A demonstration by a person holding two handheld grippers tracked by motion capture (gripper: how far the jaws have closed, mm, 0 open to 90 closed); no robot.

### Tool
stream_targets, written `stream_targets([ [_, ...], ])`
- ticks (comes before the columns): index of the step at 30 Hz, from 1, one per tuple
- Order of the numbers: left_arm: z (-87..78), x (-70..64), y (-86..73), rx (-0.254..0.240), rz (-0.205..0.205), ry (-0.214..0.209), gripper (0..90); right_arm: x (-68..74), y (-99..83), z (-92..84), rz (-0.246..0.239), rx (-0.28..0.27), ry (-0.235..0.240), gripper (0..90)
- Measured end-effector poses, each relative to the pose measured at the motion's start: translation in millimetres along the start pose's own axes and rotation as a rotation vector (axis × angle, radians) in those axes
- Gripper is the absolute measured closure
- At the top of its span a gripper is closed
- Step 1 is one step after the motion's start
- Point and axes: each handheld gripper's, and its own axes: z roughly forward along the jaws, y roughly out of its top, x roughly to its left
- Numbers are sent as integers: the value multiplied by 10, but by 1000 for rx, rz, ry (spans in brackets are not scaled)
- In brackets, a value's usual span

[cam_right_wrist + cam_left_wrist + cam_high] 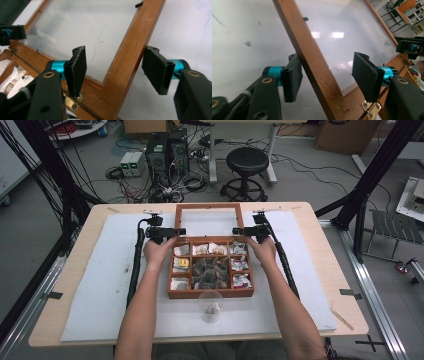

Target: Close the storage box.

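The lid point(209, 208) lies open flat on the worktop point(100, 285), far of the box point(210, 293). Both claws, left point(327, 75) and right point(116, 72), straddle its side rails, jaws apart. Stiff wood, fragile pane: grip the rails.

Left gripper point(327, 75), right gripper point(115, 72): black bodies, flat black pads, teal collars, brass screw inserts, black cables. Forearms bare, no sleeves.

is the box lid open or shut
Open. The glass lid lies folded back flat on the table beyond the box, whose compartments show uncovered; each gripper's jaws straddle a side rail of it.
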Motion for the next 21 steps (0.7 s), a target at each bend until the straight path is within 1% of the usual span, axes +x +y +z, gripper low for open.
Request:
stream_targets([
  [3,-52,-45,19,-15,51,13,475,48,23,-64,-50,-20,-30,451],
  [4,-70,-68,24,-19,70,21,480,61,27,-79,-58,-23,-36,458],
  [6,-94,-108,34,-24,97,33,483,105,33,-109,-93,-35,-62,465],
  [10,-140,-185,53,-46,135,52,484,197,29,-160,-152,-57,-109,469],
  [12,-166,-213,58,-47,155,57,484,232,28,-196,-173,-69,-119,469],
  [14,-207,-253,55,-61,183,71,504,258,23,-224,-191,-80,-126,469],
  [17,-252,-302,40,-81,215,83,529,316,5,-275,-221,-102,-143,469],
  [18,-266,-323,31,-86,229,91,529,333,-1,-291,-233,-108,-148,469],
  [19,-281,-351,19,-90,252,104,530,351,-6,-306,-245,-110,-155,469],
  [20,-290,-370,11,-95,260,109,530,376,-8,-325,-258,-110,-165,469],
  [21,-306,-388,1,-98,278,117,530,391,-8,-339,-267,-109,-171,469],
])
